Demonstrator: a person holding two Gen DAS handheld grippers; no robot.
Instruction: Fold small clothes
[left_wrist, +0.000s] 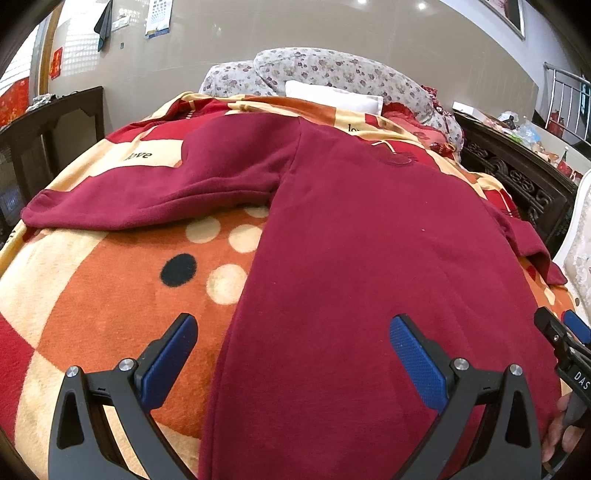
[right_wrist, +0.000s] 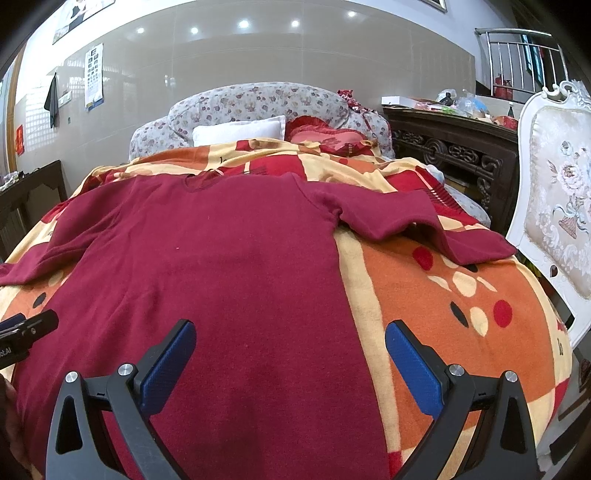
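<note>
A dark red long-sleeved top (left_wrist: 369, 240) (right_wrist: 221, 266) lies spread flat on a bed, neckline at the far end, hem toward me. Its left sleeve (left_wrist: 147, 195) stretches out to the left, and its right sleeve (right_wrist: 424, 221) reaches toward the bed's right edge. My left gripper (left_wrist: 293, 325) hovers open over the hem's left side, straddling the garment's left edge with nothing between its blue pads. My right gripper (right_wrist: 290, 330) hangs open above the hem's right part, also empty. Each gripper shows at the other view's edge: the right gripper (left_wrist: 561, 332) and the left gripper (right_wrist: 26, 328).
The bed wears an orange, red and cream patterned blanket (left_wrist: 110, 295) (right_wrist: 461, 295). A floral duvet (right_wrist: 258, 103), a white pillow (right_wrist: 240, 133) and a red cushion (right_wrist: 325, 136) lie at the head. A dark carved cabinet (right_wrist: 454, 155) and a white chair (right_wrist: 557, 184) stand on the right, with a dark table (left_wrist: 51, 122) on the left.
</note>
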